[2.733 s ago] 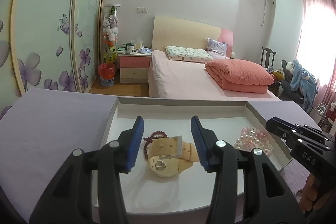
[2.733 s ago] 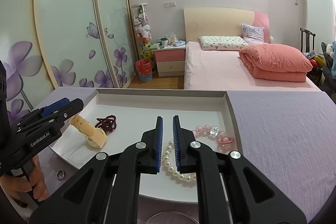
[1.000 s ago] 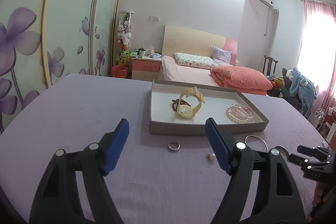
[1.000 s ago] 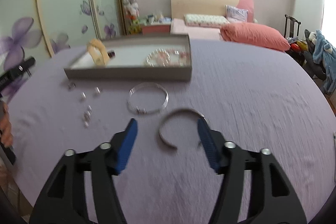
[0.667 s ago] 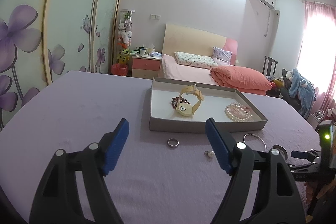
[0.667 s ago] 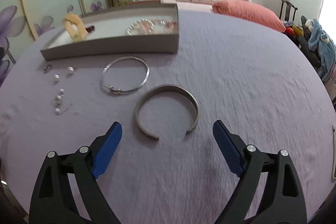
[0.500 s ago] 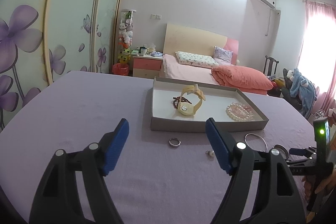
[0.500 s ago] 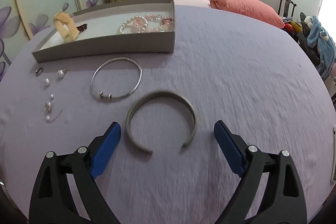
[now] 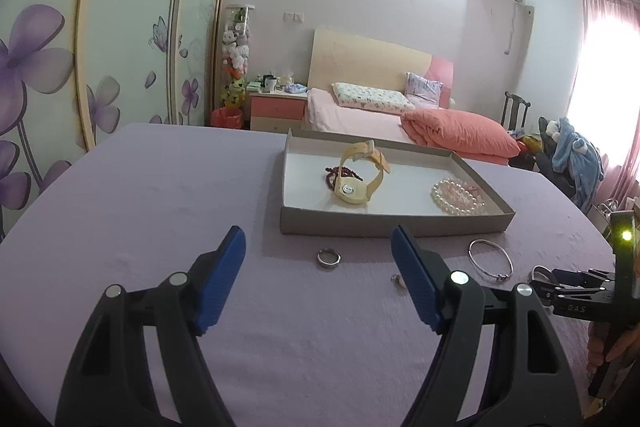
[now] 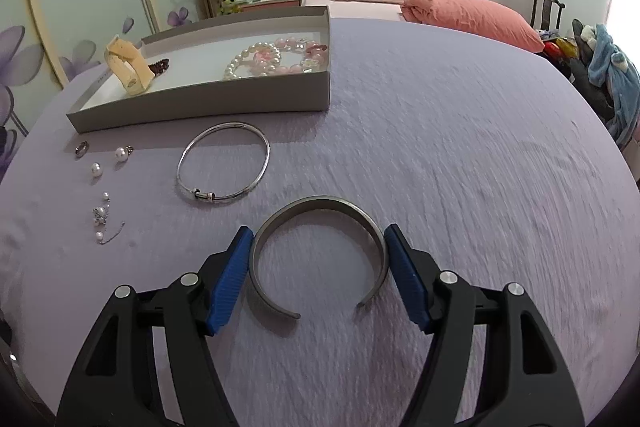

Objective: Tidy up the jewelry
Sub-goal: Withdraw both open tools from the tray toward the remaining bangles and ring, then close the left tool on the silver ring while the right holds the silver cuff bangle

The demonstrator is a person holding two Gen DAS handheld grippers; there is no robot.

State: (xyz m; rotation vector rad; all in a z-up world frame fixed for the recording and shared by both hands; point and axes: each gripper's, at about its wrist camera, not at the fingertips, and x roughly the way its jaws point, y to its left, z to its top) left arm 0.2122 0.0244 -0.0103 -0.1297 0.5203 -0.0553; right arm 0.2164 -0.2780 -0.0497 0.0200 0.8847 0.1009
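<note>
Your right tool (image 10: 319, 277), jaws just narrowed, clamps the open silver cuff bangle (image 10: 318, 255) across its width for lifting; your left tool (image 9: 318, 277) hovers apart, empty.

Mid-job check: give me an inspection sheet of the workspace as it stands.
Surface: purple cloth, wrinkled.
Job's things: tray holds watch, dark beads and pearl bracelets; thin bangle, ring, pearl earrings and cuff bangle lie on the cloth.
Clutter: nothing seen.
Grippers: left gripper open, empty; right gripper jaws have just been closing, pads meet the cuff bangle's sides.
Cables: nothing seen.
Surroundings: bed, flowered wardrobe doors.
</note>
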